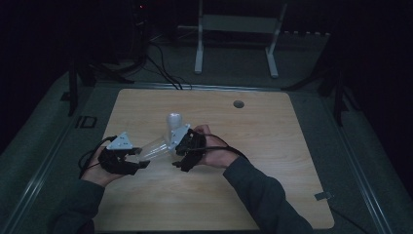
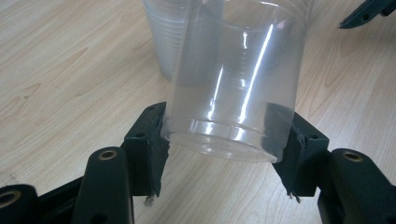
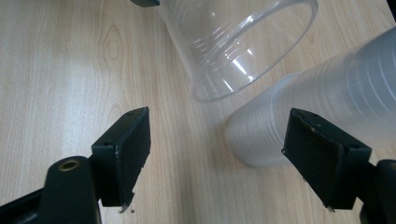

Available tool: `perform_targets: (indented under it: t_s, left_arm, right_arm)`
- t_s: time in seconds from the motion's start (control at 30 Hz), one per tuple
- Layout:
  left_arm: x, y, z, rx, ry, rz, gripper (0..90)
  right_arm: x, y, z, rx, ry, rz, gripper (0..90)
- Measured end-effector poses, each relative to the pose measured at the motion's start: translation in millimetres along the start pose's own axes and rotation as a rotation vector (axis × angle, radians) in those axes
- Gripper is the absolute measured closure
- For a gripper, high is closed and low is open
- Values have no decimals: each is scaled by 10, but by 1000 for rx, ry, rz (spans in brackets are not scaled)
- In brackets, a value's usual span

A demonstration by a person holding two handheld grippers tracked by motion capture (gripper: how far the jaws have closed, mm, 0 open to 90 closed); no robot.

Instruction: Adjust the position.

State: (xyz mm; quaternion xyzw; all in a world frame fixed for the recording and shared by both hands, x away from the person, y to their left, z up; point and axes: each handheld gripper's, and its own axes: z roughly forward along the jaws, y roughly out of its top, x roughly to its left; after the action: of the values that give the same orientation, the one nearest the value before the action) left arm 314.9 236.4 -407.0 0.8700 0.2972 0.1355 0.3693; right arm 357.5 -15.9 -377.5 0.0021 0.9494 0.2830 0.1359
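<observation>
A single clear plastic cup (image 2: 238, 84) is held tilted above the wooden table (image 1: 272, 146), with my left gripper (image 2: 224, 144) shut on its base, one pad on each side. Its open mouth (image 3: 238, 42) points toward my right gripper (image 3: 217, 149). That gripper is open, its pads wide apart over bare wood. A stack of frosted cups (image 3: 317, 112) stands upside down on the table, its rim just ahead of the right-hand pad, and I see no contact. From above, the stack (image 1: 174, 124) rises behind the right gripper (image 1: 181, 153), with the left gripper (image 1: 141, 158) at the left.
A round cable hole (image 1: 238, 104) sits near the table's far edge. A white stand frame (image 1: 236, 44) and dark cables (image 1: 163, 68) lie on the floor beyond the table. The room around is dim.
</observation>
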Motion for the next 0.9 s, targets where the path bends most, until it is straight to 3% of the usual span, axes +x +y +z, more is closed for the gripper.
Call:
perform_targets:
  t_s: [0.9]
  left_arm:
    - [-2, -47, -22, -104, 7, -57, 422]
  right_arm:
    - [5, -95, 34, -75, -23, 87, 253]
